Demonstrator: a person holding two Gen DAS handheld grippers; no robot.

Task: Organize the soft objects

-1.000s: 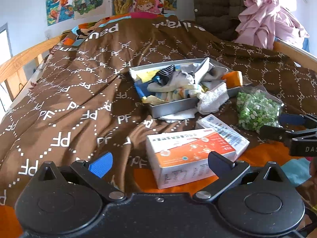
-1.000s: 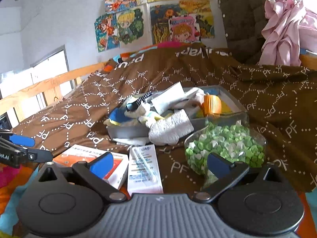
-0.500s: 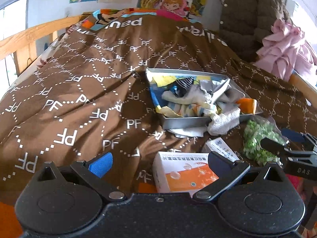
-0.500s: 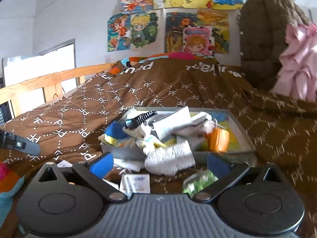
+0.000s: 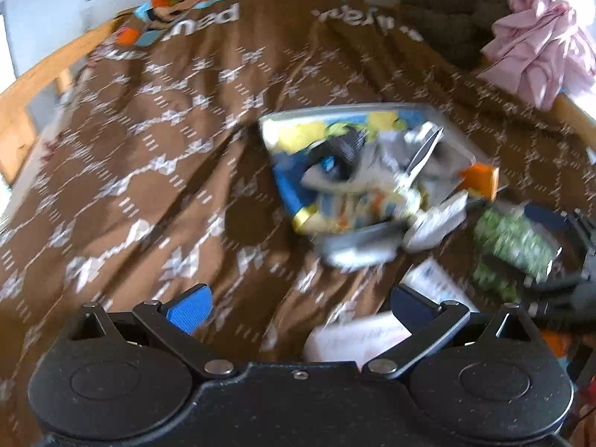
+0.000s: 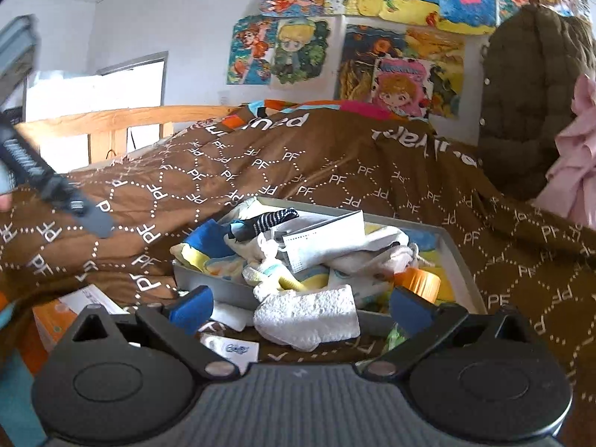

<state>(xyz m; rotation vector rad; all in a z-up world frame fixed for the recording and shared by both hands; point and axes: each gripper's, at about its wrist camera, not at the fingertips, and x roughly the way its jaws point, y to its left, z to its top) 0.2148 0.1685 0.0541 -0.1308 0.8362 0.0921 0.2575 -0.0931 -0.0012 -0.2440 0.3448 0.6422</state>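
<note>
One tray point(image 6: 460, 260) of soft items; one white towel point(image 6: 309, 314); one orange bottle point(image 6: 419, 281); two boxes point(image 6: 52, 320); one brown quilt point(image 6: 335, 171); one pink garment point(image 5: 536, 44).

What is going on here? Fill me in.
A person holds a gripper in each hand over a bed with a brown quilt. Both the left gripper and the right gripper are open and hold nothing. Ahead sits a grey tray piled with socks and cloths, and a white towel hangs over its near edge. No soft item has been picked up yet.
</note>
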